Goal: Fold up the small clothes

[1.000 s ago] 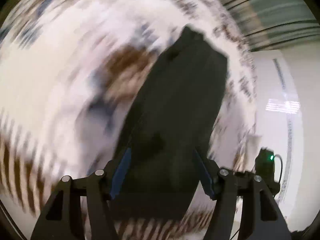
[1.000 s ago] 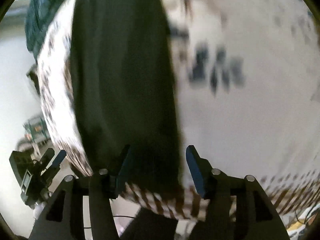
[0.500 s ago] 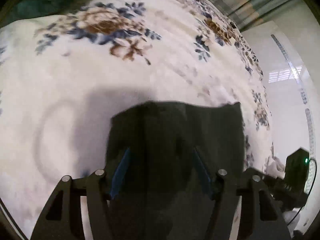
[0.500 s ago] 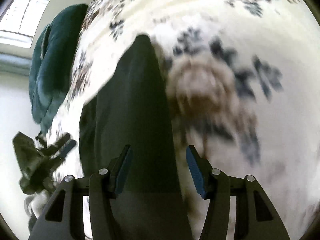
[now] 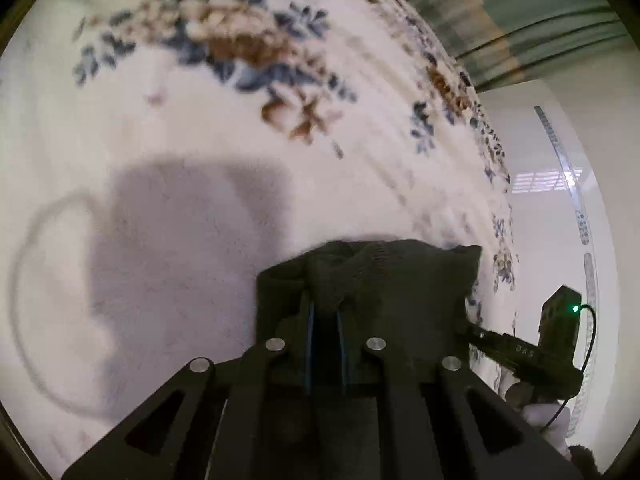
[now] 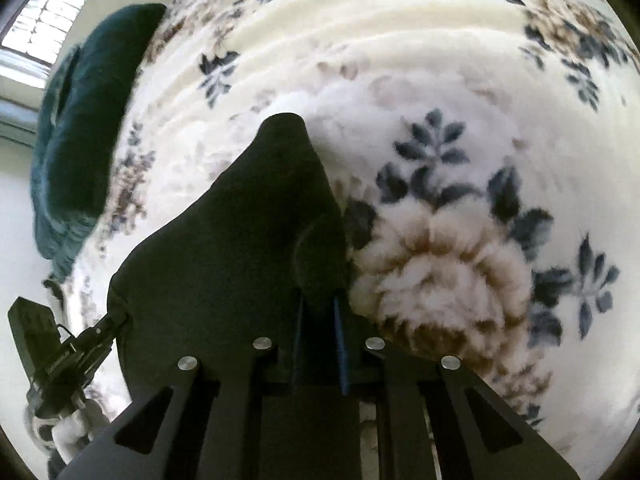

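A small dark knit garment (image 5: pixel 400 280) hangs bunched between both grippers above a cream floral blanket (image 5: pixel 200 140). My left gripper (image 5: pixel 325 312) is shut on the garment's left edge, with the cloth pinched between its blue pads. In the right wrist view the same garment (image 6: pixel 240 240) spreads to the left, and my right gripper (image 6: pixel 318 304) is shut on its right edge. Each view shows the other gripper at the far end of the cloth: the right one (image 5: pixel 524 356) and the left one (image 6: pixel 68 356).
The blanket (image 6: pixel 440 80) covers the whole bed. A dark green pillow (image 6: pixel 80 120) lies at its far left end under a window (image 6: pixel 44 12). White floor (image 5: pixel 560 220) and striped curtains (image 5: pixel 520 20) lie beyond the bed's right edge.
Both grippers were open around the garment and have closed on its edges. The garment is now bunched and lifted off the blanket, casting a shadow.
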A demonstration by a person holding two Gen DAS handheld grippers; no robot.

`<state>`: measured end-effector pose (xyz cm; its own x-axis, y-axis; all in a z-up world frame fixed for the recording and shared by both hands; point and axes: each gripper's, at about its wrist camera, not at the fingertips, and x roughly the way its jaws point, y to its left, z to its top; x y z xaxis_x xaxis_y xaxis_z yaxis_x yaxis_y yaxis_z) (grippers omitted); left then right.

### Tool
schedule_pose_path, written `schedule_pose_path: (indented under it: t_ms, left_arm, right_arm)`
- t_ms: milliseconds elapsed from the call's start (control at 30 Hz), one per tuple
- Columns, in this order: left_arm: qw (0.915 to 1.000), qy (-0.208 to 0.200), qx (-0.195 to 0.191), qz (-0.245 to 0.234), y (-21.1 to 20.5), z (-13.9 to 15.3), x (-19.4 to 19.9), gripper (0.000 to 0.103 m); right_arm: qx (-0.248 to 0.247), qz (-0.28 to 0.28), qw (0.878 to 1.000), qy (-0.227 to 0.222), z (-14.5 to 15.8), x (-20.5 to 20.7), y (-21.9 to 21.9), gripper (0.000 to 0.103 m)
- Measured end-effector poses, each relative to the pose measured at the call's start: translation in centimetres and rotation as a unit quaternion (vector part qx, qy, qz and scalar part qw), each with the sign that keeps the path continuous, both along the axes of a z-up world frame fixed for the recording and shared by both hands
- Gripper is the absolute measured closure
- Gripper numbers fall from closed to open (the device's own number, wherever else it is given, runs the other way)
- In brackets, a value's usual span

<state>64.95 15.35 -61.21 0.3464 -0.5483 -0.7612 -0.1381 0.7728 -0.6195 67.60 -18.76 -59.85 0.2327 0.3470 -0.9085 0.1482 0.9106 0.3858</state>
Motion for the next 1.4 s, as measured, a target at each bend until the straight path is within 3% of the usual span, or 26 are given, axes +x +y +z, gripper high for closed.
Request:
schedule_pose_path:
  t_ms: [100, 133, 167, 200, 233, 267, 300, 333, 367, 433, 467, 533, 633, 700, 800, 833, 867, 933, 967, 1000, 1033, 1233, 1300, 1367, 1400]
  left_arm:
    - [0.9994, 0.012, -0.030, 0.008, 0.4, 0.1, -0.5, 0.089]
    - [0.9988, 0.018, -0.045, 0.011, 0.6, 0.3, -0.9, 0.076]
    - [0.9976, 0.021, -0.064, 0.012, 0.8, 0.7, -1.5, 0.062]
    - [0.9968, 0.012, -0.078, 0.011, 0.8, 1.2, -2.4, 0.055]
    - [0.9968, 0.010, -0.079, 0.008, 0.6, 1.6, -3.0, 0.050]
    - [0.9973, 0.010, -0.072, -0.006, 0.0, 1.7, -3.6, 0.051]
    - [0.9984, 0.011, -0.050, -0.024, -0.9, 1.6, -4.2, 0.056]
    - [0.9988, 0.010, -0.027, -0.040, -1.7, 1.5, -4.6, 0.090]
    - [0.9983, 0.010, -0.012, -0.056, -2.3, 1.3, -5.1, 0.094]
    - [0.9989, 0.005, -0.028, -0.038, -1.4, 1.6, -5.2, 0.095]
    - [0.9989, -0.002, -0.036, -0.029, -0.7, 2.3, -5.1, 0.095]
    - [0.9991, -0.014, -0.032, -0.026, 0.1, 3.3, -4.6, 0.096]
    - [0.9990, 0.013, -0.036, -0.023, 1.0, 1.4, -3.9, 0.096]
    - [0.9964, 0.035, -0.073, -0.024, 1.4, 0.3, -4.1, 0.090]
    - [0.9947, 0.030, -0.097, -0.020, 2.0, 1.8, -5.9, 0.061]
    - [0.9950, 0.026, -0.094, -0.019, 1.9, 2.4, -6.8, 0.040]
    - [0.9961, 0.026, -0.082, -0.022, 1.6, 2.7, -8.1, 0.037]
    - [0.9963, 0.038, -0.064, -0.042, 0.3, 2.2, -9.6, 0.038]
    - [0.9966, 0.043, -0.037, -0.060, -0.9, 1.7, -10.6, 0.045]
    - [0.9967, 0.038, -0.024, -0.068, -1.3, 1.4, -11.3, 0.062]
    - [0.9966, 0.032, -0.017, -0.074, -1.8, 1.3, -11.9, 0.091]
    - [0.9984, 0.026, -0.025, -0.044, -0.4, 1.2, -12.2, 0.091]
    - [0.9977, 0.031, -0.036, -0.049, -0.4, 1.9, -12.6, 0.082]
    - [0.9982, 0.024, -0.042, -0.036, 0.4, 3.6, -13.6, 0.043]
    - [0.9990, 0.017, -0.035, -0.022, 1.0, 4.5, -14.3, 0.037]
  right_arm:
    - [-0.022, 0.013, 1.000, 0.018, -0.2, 0.4, 0.1, 0.089]
    - [-0.015, 0.012, 1.000, 0.023, 0.0, 0.5, 0.2, 0.086]
    - [-0.010, 0.011, 1.000, 0.027, 0.2, 0.4, 0.1, 0.077]
    - [-0.001, 0.010, 0.999, 0.035, 0.3, 0.1, -0.2, 0.071]
    - [0.018, 0.007, 0.999, 0.043, 0.5, -0.5, -0.7, 0.059]
    - [0.035, 0.004, 0.998, 0.050, 0.6, -1.2, -1.3, 0.050]
    - [0.048, 0.003, 0.997, 0.055, 0.6, -2.0, -1.6, 0.049]
    - [0.058, 0.005, 0.996, 0.065, 0.4, -2.7, -1.7, 0.049]
    - [0.058, 0.008, 0.996, 0.073, 0.1, -3.3, -1.8, 0.049]
    - [0.057, 0.007, 0.995, 0.079, -0.4, -4.5, -1.7, 0.050]
    - [0.055, 0.004, 0.996, 0.071, -0.3, -5.1, -1.5, 0.062]
    - [0.041, 0.013, 0.998, 0.054, 0.5, -5.6, -1.1, 0.071]
    - [0.016, 0.028, 0.998, 0.047, 1.2, -5.6, 0.1, 0.072]
    - [0.002, 0.031, 0.998, 0.057, 1.0, -5.4, 0.5, 0.071]
    - [0.009, 0.022, 0.997, 0.069, 1.3, -5.6, 0.6, 0.068]
    - [0.015, 0.021, 0.997, 0.075, 1.6, -6.1, 0.3, 0.059]
    - [0.024, 0.019, 0.996, 0.078, 1.8, -6.8, 0.0, 0.053]
    - [0.037, 0.022, 0.996, 0.080, 2.1, -8.8, -0.4, 0.051]
    - [0.038, 0.025, 0.996, 0.083, 2.1, -9.8, -0.6, 0.051]
    - [0.038, 0.027, 0.995, 0.087, 1.9, -10.9, -0.6, 0.051]
    - [0.040, 0.028, 0.995, 0.090, 1.7, -12.0, -0.7, 0.051]
    - [0.045, 0.024, 0.993, 0.103, 0.7, -15.8, -0.9, 0.051]
    - [0.036, 0.027, 0.994, 0.100, 1.0, -16.7, -1.0, 0.051]
    - [0.038, 0.030, 0.994, 0.101, 1.5, -18.1, -1.5, 0.051]
    - [0.042, 0.031, 0.993, 0.102, 1.7, -18.8, -2.0, 0.051]
